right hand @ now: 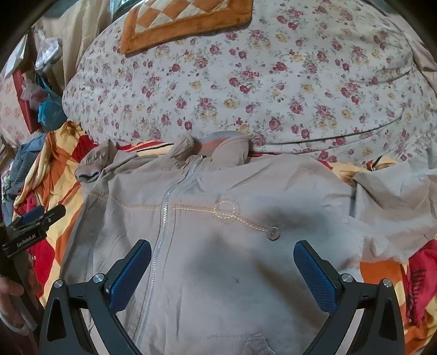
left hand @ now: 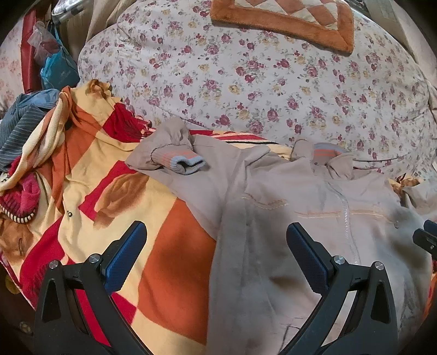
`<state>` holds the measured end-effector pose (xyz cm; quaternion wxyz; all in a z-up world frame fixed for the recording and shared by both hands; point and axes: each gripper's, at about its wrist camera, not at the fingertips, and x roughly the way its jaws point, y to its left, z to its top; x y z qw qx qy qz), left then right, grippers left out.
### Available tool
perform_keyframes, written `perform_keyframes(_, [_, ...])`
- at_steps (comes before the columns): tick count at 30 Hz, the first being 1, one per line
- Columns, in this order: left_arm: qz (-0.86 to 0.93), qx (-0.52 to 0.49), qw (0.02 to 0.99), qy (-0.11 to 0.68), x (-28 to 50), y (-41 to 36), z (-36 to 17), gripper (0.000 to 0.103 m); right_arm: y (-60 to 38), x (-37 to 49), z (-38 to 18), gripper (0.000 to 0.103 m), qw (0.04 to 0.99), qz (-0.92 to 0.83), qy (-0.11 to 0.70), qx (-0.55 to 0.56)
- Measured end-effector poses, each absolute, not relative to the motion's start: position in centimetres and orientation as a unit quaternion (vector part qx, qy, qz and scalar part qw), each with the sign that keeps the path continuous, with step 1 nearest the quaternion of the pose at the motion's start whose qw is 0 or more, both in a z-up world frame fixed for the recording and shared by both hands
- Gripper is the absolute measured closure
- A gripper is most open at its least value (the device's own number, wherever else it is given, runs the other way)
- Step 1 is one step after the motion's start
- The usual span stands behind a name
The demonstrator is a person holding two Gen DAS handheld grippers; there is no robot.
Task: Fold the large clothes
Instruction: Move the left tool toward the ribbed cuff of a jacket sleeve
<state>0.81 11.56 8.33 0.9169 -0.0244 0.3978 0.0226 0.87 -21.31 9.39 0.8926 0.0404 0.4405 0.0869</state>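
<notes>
Jacket [right hand: 218,218]: big, tan, spread flat on the bed, front side up, zipped shut.
Jacket spot: on top of the checked blanket [left hand: 169,234], just below the flowered quilt [left hand: 273,82].
Zipper [right hand: 164,218]: runs from the collar down the middle, ends up near the left finger of the right gripper.
Collar [right hand: 224,147]: at the far end, touching the quilt edge, with grey and orange stripes inside.
Sleeve [left hand: 169,155]: bent up on the left side, striped cuff lying on the jacket's shoulder.
Other sleeve [right hand: 396,207]: bunched up on the right side of the jacket.
Snap button [right hand: 273,233]: small, round, silver, on the chest beside the stitched loop.
Left gripper [left hand: 215,262]: wide open, holding nothing, over the left edge of the jacket, one blue finger above the blanket and one above the tan cloth.
Right gripper [right hand: 222,273]: wide open, holding nothing, right over the middle of the jacket front, tan cloth between both fingers.
Gap to cloth: cannot tell if the fingers touch the jacket or only float above it.
Clothes pile [left hand: 24,142]: grey striped and red things heaped at the far left on the blanket.
Orange mat [left hand: 286,24]: fuzzy, with diamond checks, on the quilt, far from the jacket.
</notes>
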Motion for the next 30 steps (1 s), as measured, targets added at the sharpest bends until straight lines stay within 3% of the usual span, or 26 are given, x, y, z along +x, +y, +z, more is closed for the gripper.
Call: perform_keyframes(30, [0.059,-0.029,0.906,0.418,6.7,16.1,6.7,0.001,-20.8,1.2,7.2,0.000,0.883,0.092,0.460,0.031])
